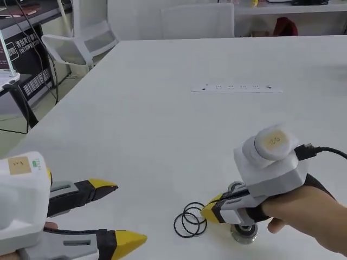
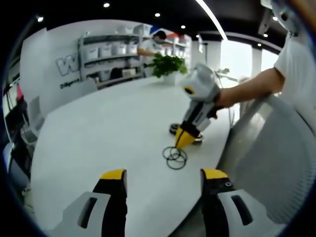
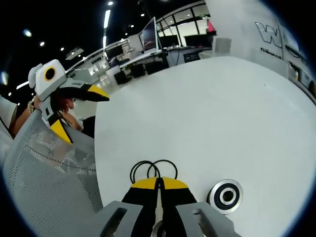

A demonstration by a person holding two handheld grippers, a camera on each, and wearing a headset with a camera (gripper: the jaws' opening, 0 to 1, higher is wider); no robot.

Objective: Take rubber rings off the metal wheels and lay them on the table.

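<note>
Nearest you, at the near left of the head view, the left gripper (image 1: 116, 212) hovers above the white worktop (image 1: 162, 119). Its black, yellow-tipped fingers (image 1: 130, 238) are spread wide with nothing between them.

At the near right, your hand (image 1: 303, 214) holds the right gripper (image 1: 209, 214) low and pointing left, tips down at the worktop. In the right gripper view its fingers (image 3: 145, 185) are pressed together. The tips touch a small heap of rubber rings (image 1: 190, 219), but you cannot tell whether a ring is pinched between them.

The rings are thin black loops, about three. They overlap and lie flat on the worktop just left of the right gripper.

One metal wheel (image 1: 244, 232) lies flat under that gripper's body on the near side. A second wheel (image 1: 235, 188) peeks out on its far side. Both are partly hidden, and whether either still wears a ring is too small to tell.

Expect the rings to be very light, soft and stretchy. They will likely flop, cling to the fingers and drag their neighbours along. Take one by a single free arc at the outer edge of the heap, where it crosses no other.

The wheels look heavier, stiff and smooth, so one may slide when a ring is pulled. Steady it by the rim with the left gripper while the right gripper peels a ring over the edge.
</note>
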